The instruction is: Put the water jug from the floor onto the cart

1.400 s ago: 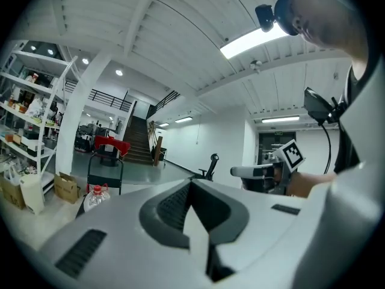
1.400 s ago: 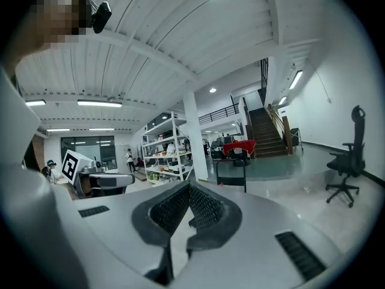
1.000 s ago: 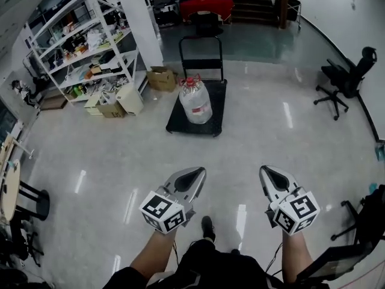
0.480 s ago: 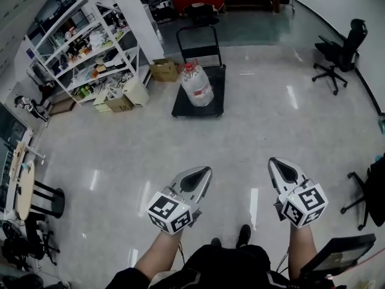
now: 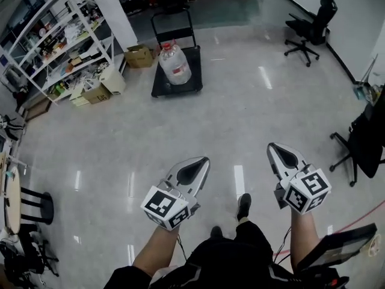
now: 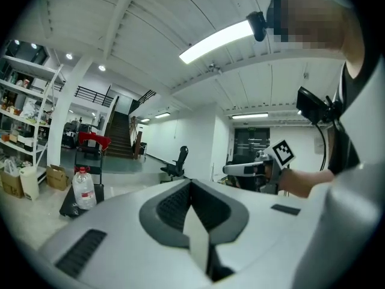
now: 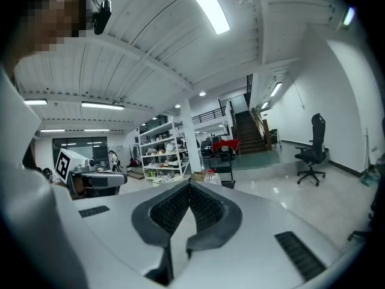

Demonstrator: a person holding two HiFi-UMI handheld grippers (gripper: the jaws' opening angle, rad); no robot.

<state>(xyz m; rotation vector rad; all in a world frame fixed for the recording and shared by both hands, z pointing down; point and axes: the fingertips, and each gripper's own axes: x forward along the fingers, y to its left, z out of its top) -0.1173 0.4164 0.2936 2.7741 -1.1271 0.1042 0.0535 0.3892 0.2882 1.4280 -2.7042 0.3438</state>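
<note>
Jug [image 5: 174, 66] on cart [image 5: 192, 80], well away.
My left gripper [image 5: 203, 161] and right gripper [image 5: 272, 148] pressed together, empty; rolling cart could tip jug.

No legible text or numbers, water jug [image 5: 174, 65] label too small to read, packages on the shelving rack [image 5: 57, 50] — too distant.

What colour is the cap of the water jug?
Red cap on the water jug, clearest in head view.
</note>
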